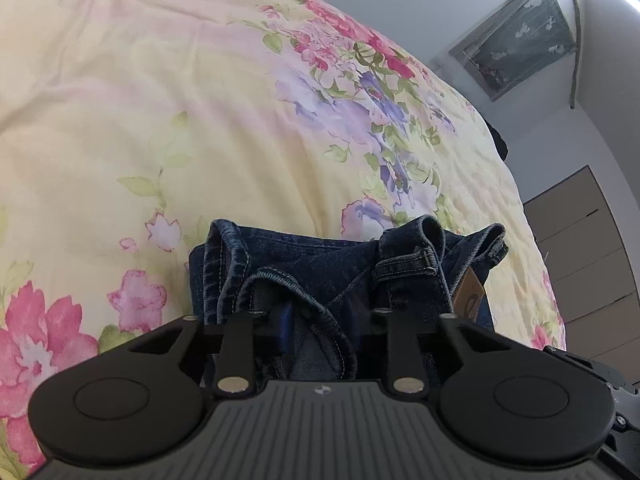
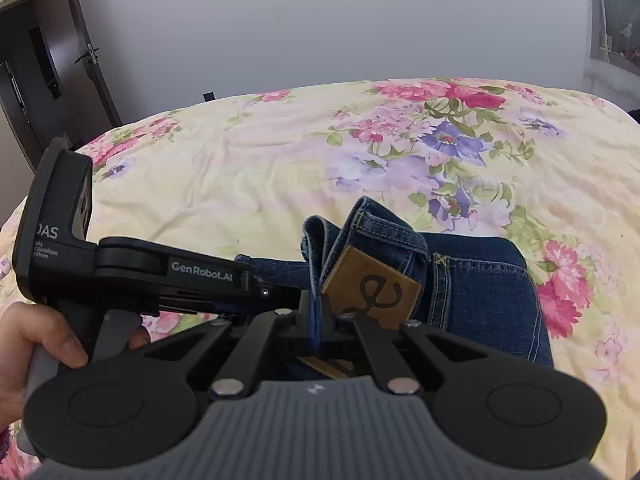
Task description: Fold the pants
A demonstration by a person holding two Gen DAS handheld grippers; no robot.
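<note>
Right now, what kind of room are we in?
Most likely a bedroom: jeans lie on a bed with a floral cover, a curtained window sits in the wall, and a door stands beyond the bed.

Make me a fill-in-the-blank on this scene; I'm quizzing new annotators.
1. The jeans lie on a ____ bedspread.
2. The right gripper is shut on the ____.
3. The leather patch on the waistband is ____ in colour.

Missing words: floral; jeans; brown

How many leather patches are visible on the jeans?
1. The leather patch sits on the waistband of the jeans, just ahead of the right gripper. Others may be hidden in folds.
</note>
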